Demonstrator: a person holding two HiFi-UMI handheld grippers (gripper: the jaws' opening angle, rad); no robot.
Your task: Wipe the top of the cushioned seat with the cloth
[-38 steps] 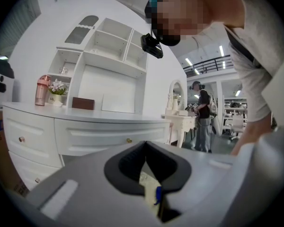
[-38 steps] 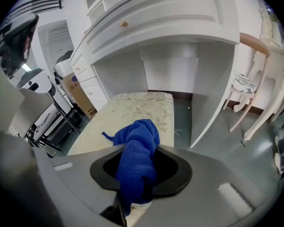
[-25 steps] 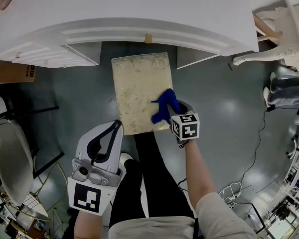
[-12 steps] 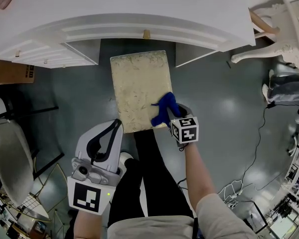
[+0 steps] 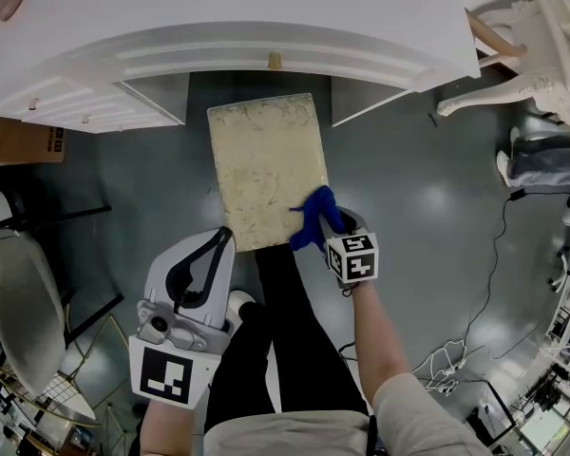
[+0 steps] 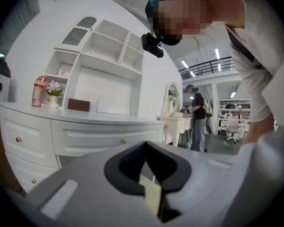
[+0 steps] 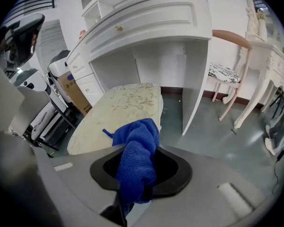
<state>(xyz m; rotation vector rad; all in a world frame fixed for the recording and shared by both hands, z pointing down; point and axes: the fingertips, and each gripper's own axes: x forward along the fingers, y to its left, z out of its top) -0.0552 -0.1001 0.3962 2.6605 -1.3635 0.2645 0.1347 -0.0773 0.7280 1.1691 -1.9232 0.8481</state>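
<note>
At cushioned seat (image 5: 261,160) corner, right hand-held gripper (image 5: 323,222) pinches cloth (image 5: 309,207).

I'm looking at a mock bedroom set up inside a big lab hall. A white dresser (image 5: 218,17) and vanity chair (image 7: 223,74) stand on a glossy grey floor (image 5: 418,198) (cables (image 5: 444,359) trailing across it). A mezzanine railing (image 6: 207,70) and strip lights (image 6: 185,64) run overhead.

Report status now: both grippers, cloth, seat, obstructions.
Left hand-held gripper shut, empty, off the seat. Right hand-held gripper shut on blue cloth, at cushioned seat's near right corner. Nothing else on seat top.
</note>
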